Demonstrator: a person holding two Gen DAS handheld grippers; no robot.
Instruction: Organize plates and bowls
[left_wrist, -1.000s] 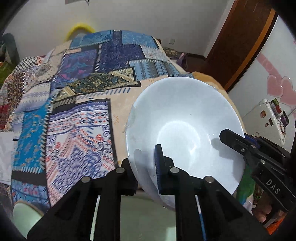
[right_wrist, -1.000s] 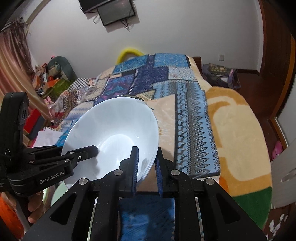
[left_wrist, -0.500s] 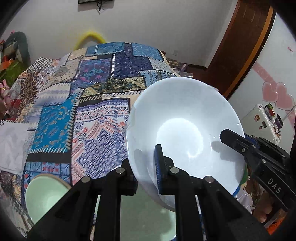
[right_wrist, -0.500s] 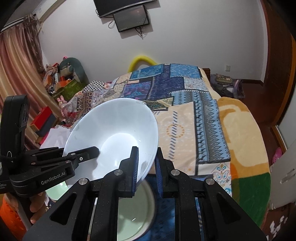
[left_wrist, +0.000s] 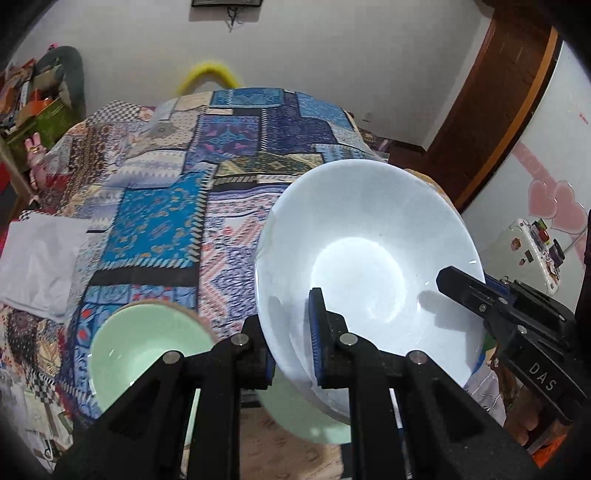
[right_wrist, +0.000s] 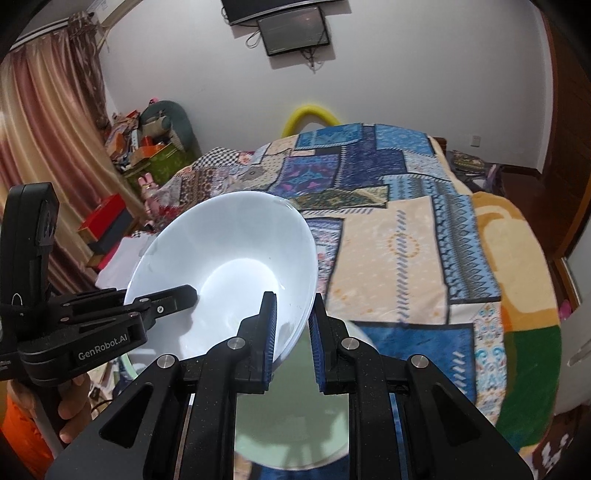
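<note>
Gripping opposite rims of the white bowl (left_wrist: 369, 266), left fingers (left_wrist: 291, 343) and right fingers (right_wrist: 293, 332) have carried it over the bed's near edge, above newly visible green bowls (left_wrist: 144, 350), probably for stacking.

left hand-held gripper (left_wrist: 291, 347) clamped, right hand-held gripper (right_wrist: 293, 343) clamped, facing inward

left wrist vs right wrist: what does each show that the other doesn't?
Left wrist only: a green bowl on the bed, a heart decal, the right gripper seen from the side.
Right wrist only: curtains, a wall screen, the left gripper from the side.
Both: the white bowl, clamped at its rim by both sets of jaws, above a patchwork quilt.
</note>
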